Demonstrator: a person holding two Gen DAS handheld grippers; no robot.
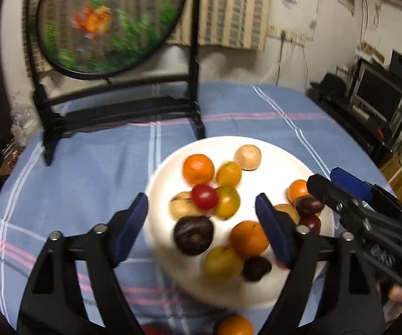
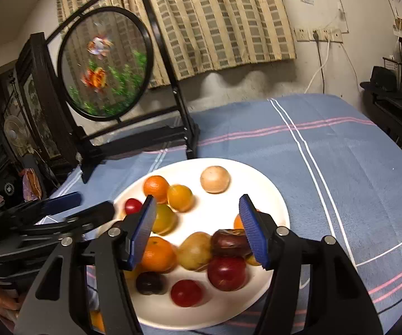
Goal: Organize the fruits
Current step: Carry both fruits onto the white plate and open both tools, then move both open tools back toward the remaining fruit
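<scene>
Both grippers hang over a white plate set on a blue striped cloth covering the table. The left gripper stands wide with nothing between its pads; fruit shows through the gap, but it lies on the plate below and is not touched. The right gripper stands moderately apart, likewise empty; a dark brown fruit lies just beside its right-hand pad in the right wrist view, but whether pad and fruit touch cannot be told. Most of the fruit is already on the plate: a large orange, a pale tan fruit apart from the others toward the far rim, a small red fruit resting against yellow-green ones, a dark purple fruit, and a second cluster near the right gripper including a red apple-like fruit. The pieces lie mixed, not grouped by kind or colour. At least one orange fruit remains off the plate, on the cloth at the near edge; a reddish shape beside it is too cut off to identify. In my judgement gathering is nearly complete, with that stray piece still to be collected; whether sorting by kind is required cannot be determined.
</scene>
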